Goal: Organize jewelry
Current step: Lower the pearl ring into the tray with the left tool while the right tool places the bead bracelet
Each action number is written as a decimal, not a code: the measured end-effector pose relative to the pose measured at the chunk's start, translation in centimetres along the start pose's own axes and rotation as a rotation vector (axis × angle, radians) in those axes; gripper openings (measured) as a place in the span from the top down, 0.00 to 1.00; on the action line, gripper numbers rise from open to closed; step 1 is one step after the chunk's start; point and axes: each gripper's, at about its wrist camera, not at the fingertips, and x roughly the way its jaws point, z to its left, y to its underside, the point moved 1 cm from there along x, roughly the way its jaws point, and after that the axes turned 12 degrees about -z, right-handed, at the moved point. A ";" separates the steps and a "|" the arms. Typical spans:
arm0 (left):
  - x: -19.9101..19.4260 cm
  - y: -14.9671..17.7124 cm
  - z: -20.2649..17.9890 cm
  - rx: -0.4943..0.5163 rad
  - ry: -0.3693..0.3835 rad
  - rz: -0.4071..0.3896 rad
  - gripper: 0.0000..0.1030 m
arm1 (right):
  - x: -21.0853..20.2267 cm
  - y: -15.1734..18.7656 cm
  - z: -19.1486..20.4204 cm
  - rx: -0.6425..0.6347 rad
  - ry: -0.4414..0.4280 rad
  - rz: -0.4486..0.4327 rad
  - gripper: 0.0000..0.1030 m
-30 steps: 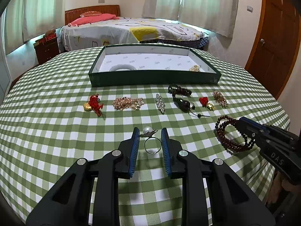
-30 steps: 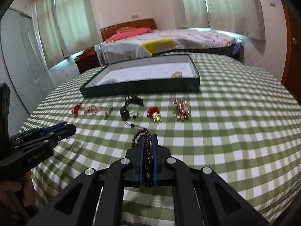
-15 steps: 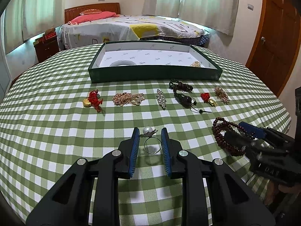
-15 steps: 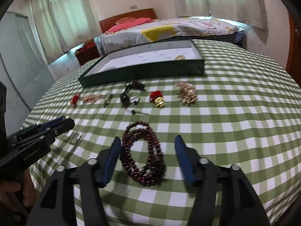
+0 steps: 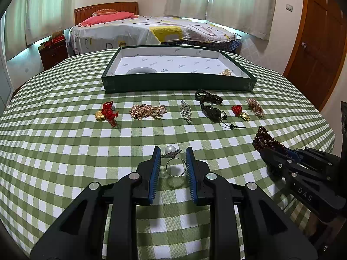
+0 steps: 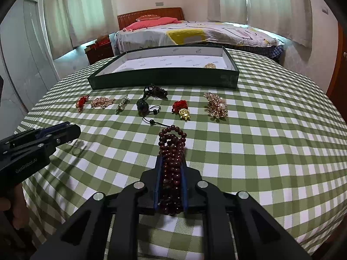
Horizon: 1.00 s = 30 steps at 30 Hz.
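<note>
The right gripper (image 6: 171,169) has just been closing, and its blue pads now pinch the dark red bead bracelet (image 6: 171,151), whose coils bunch between them while a loop pokes out ahead of the tips over the checked tablecloth (image 6: 260,151). The step in hand looks like carrying that bracelet to the green tray (image 6: 164,80) at the far side of the table. Done well, that likely means lifting straight up first so the loose loop clears the cloth, then passing above the row of pieces that lies between, such as the black cord pendant (image 6: 143,105) and the red knot with a gold charm (image 6: 181,108), without dragging beads through them, and letting go low over the tray's white floor. The left gripper (image 5: 173,161) is spread a little around the pearl ring (image 5: 174,162), which lies on the cloth between its pads; whether the pads touch the band cannot be told
</note>
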 end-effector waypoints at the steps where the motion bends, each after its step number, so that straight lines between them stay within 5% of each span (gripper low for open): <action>1: 0.0 0.0 0.0 0.000 0.000 -0.002 0.78 | 0.0 0.0 0.1 -0.002 0.001 -0.001 0.88; 18: -0.8 -2.1 0.1 -0.007 0.009 -0.052 0.78 | -1.6 -2.3 -0.3 0.039 -0.020 -0.083 0.89; 30: 1.7 -7.3 -0.4 -0.009 0.042 -0.107 0.78 | -0.2 -8.3 -0.7 0.076 -0.053 -0.170 0.89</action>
